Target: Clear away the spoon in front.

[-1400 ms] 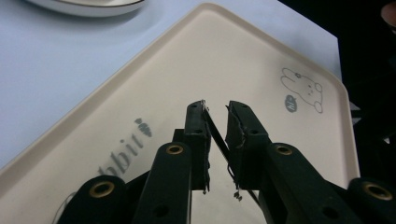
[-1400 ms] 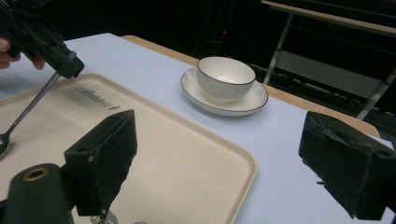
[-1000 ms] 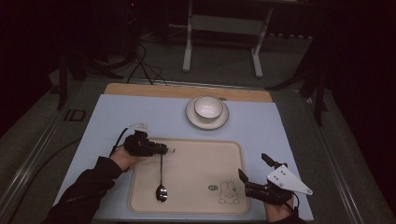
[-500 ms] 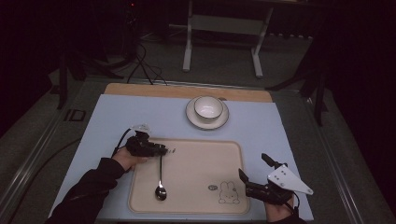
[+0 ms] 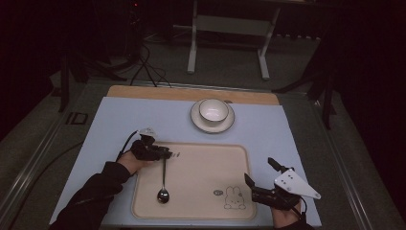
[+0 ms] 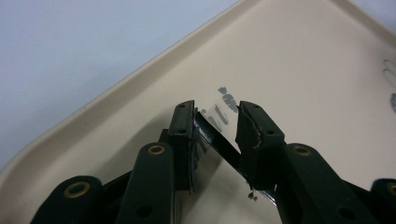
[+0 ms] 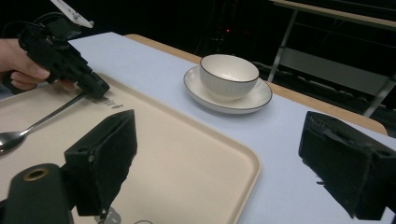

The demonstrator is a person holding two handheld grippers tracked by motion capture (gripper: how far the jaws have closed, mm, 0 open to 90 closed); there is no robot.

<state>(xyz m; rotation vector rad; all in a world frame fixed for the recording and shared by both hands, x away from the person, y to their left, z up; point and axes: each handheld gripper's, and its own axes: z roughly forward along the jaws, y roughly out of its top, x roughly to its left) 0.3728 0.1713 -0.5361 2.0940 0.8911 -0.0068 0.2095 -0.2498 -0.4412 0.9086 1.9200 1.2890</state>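
One hand-held gripper (image 6: 215,135) pinching spoon handle (image 6: 219,142).

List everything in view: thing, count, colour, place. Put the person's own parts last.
tray: 1, cream, near middle of the mat, rabbit print at its right front
spoon: 1, silver, on the tray's left part, bowl end toward the person
bowl: 1, white, on the saucer
saucer: 1, white, far middle of the mat
mat: 1, pale blue, covering the table
table: 1, wooden edge showing at the far side
stand: 1, grey metal, on the floor beyond the table
left gripper: 1, black, at the tray's far left edge, jaws around the spoon's handle tip
right gripper: 1, black, grey plate on top, at the tray's right front corner, jaws wide apart, holding nothing
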